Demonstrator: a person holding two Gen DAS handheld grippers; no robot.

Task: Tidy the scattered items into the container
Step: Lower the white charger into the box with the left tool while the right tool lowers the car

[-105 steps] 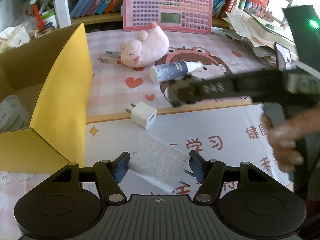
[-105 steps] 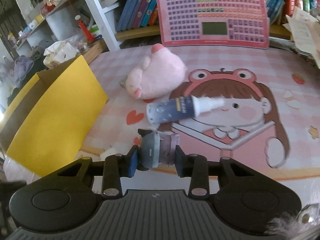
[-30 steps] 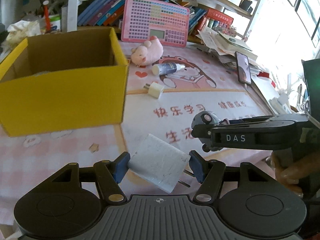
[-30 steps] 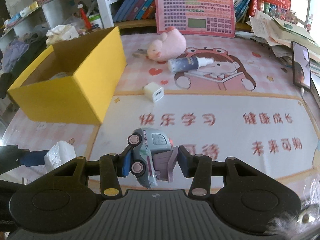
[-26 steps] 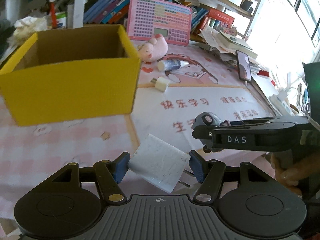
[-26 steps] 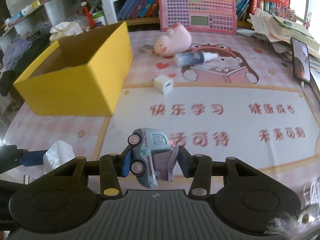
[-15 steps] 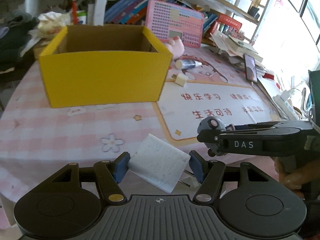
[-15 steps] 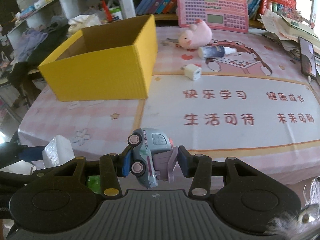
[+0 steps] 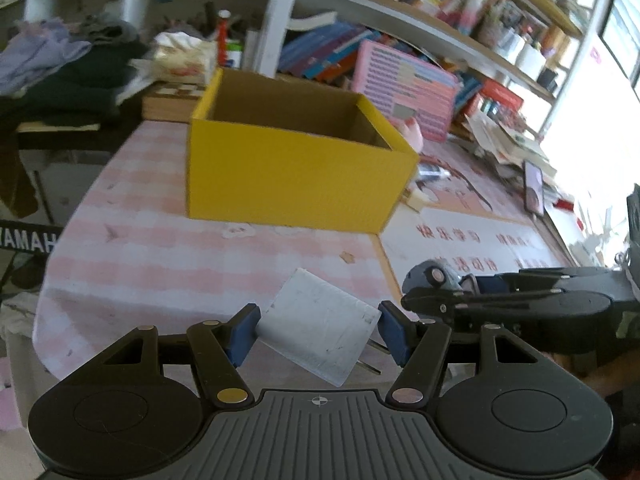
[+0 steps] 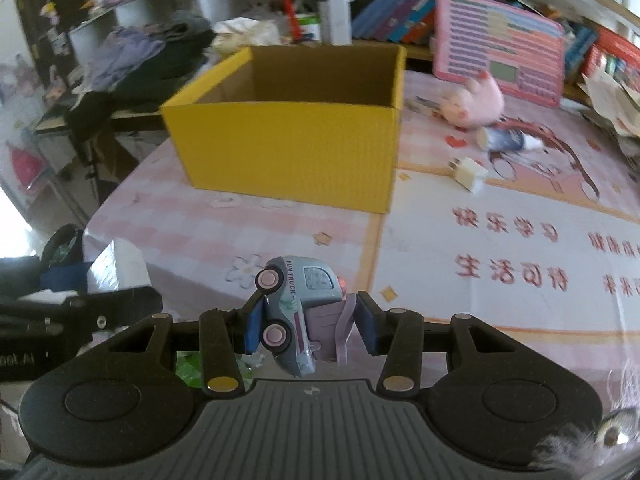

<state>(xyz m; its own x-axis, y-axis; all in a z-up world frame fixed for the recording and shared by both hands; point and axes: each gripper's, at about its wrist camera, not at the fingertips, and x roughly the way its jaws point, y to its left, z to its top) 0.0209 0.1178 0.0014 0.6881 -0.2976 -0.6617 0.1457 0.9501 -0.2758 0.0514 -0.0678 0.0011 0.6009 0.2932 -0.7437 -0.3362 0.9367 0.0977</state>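
Observation:
My left gripper [image 9: 318, 336] is shut on a large white plug adapter [image 9: 320, 330], held above the table's near edge. My right gripper [image 10: 310, 330] is shut on a small grey-blue toy truck [image 10: 294, 312] with pink wheels. An open yellow cardboard box [image 9: 296, 168] [image 10: 292, 152] stands on the table beyond both grippers. In the left wrist view the right gripper with the toy truck [image 9: 430, 276] shows at the right. Still on the table lie a small white charger [image 10: 468, 172], a spray bottle [image 10: 506, 139] and a pink plush pig [image 10: 474, 104].
A pink-checked cloth with a cartoon mat [image 10: 520, 240] covers the table. A pink keyboard toy [image 10: 500, 52] leans against the bookshelf behind. Piled clothes [image 9: 60, 64] sit at the far left. Papers and a phone [image 9: 534, 188] lie at the right.
Both grippers have drawn back and swung left with their loads, so the yellow box now sits centred ahead and farther off. Neither grip has changed.

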